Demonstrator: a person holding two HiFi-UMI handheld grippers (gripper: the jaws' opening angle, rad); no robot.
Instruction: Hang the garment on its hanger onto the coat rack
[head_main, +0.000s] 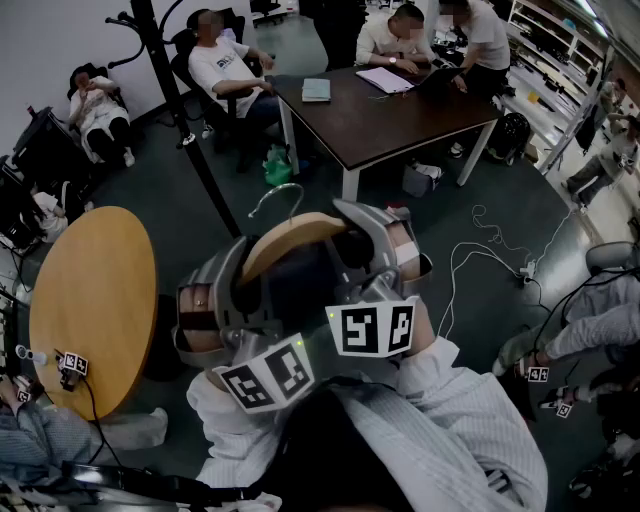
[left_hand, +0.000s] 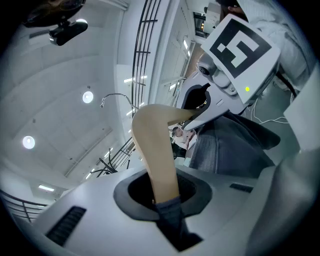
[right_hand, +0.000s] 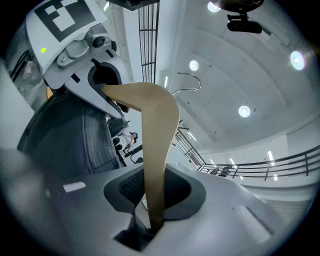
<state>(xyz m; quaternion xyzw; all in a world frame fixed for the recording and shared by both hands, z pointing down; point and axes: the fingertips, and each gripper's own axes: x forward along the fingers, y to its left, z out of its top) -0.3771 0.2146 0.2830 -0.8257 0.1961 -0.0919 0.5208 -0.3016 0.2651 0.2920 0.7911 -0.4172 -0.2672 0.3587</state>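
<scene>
A pale wooden hanger (head_main: 290, 235) with a metal hook (head_main: 275, 195) is held up in front of me, one arm in each gripper. A dark garment (head_main: 300, 290) hangs on it between the grippers. My left gripper (head_main: 225, 290) is shut on the hanger's left arm (left_hand: 155, 150), with dark cloth (left_hand: 172, 215) caught at the jaws. My right gripper (head_main: 375, 250) is shut on the right arm (right_hand: 157, 150). The hook (left_hand: 117, 97) (right_hand: 187, 82) points up and away. The black coat rack (head_main: 175, 95) stands beyond, to the upper left, apart from the hanger.
A round wooden table (head_main: 95, 300) is at my left. A dark rectangular table (head_main: 390, 105) with seated people stands behind. More people sit near the coat rack. White cables (head_main: 480, 250) trail on the floor at right. A green bag (head_main: 278, 165) lies by the table leg.
</scene>
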